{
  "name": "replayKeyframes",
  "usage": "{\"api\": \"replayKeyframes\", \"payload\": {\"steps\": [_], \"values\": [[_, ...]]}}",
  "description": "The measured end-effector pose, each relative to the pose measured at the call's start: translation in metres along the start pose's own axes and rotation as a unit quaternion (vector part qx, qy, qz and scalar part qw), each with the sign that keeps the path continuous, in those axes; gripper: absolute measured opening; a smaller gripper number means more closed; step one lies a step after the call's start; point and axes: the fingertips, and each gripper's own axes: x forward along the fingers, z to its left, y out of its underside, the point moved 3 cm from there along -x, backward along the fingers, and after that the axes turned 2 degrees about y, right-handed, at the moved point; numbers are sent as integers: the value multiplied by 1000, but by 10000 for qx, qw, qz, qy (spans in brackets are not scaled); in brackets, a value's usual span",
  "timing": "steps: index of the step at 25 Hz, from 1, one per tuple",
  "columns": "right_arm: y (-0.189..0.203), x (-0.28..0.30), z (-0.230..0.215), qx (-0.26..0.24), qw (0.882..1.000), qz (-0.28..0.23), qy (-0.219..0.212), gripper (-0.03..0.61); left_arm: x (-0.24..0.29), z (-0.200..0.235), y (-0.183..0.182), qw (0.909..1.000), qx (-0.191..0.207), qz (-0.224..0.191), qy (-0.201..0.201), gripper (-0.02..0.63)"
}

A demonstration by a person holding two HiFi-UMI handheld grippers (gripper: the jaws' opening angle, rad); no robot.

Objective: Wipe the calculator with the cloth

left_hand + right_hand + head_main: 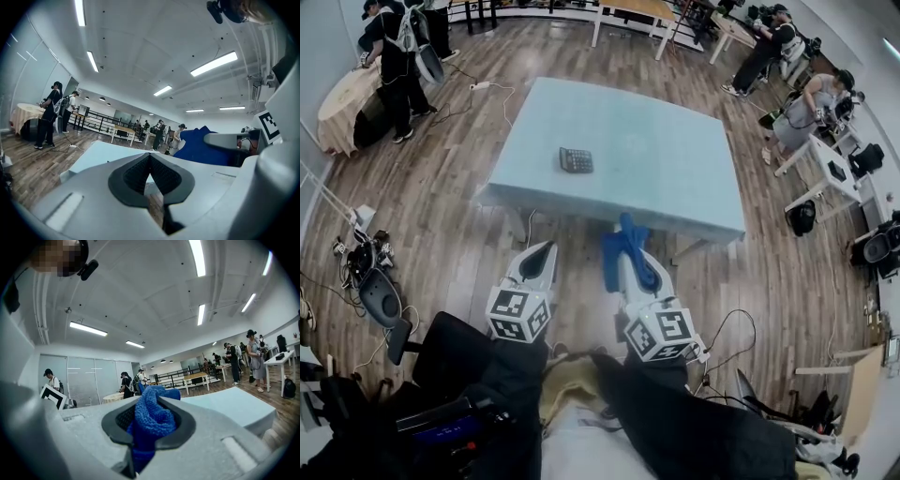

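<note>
A dark calculator [576,160] lies on the pale blue table [675,178], left of its middle. Both grippers hang short of the table's near edge, over the wooden floor. My right gripper [623,242] is shut on a blue cloth [626,251], which bunches up between the jaws in the right gripper view as the blue cloth [153,420]. My left gripper [542,255] is shut with nothing between its jaws; the left gripper view shows the jaws [151,174] closed together and the blue cloth [201,147] off to the right.
Several people stand around the room at other desks [820,155] and a round table [342,103]. Cables [487,89] trail across the floor left of the table. A chair base [380,300] and bags [802,217] sit on the floor at both sides.
</note>
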Motion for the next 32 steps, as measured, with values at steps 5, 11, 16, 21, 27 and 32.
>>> {"api": "replayKeyframes", "payload": {"steps": [5,11,16,21,27,32], "values": [[2,6,6,10,10000,23,-12,57,-3,8,0,10000,-11,42,-7,2],[14,17,8,63,9999,110,-16,57,-2,22,7,9999,-70,108,-60,1],[15,20,0,98,9998,158,70,57,6,26,10,9997,-143,189,-80,2],[19,41,-20,171,9995,225,158,57,27,38,15,9993,-192,299,-107,2],[18,103,-45,215,9996,193,62,57,71,78,3,9990,-177,247,-340,2],[1,163,-72,213,9996,169,-62,57,126,103,-19,9987,-151,192,-436,0]]}}
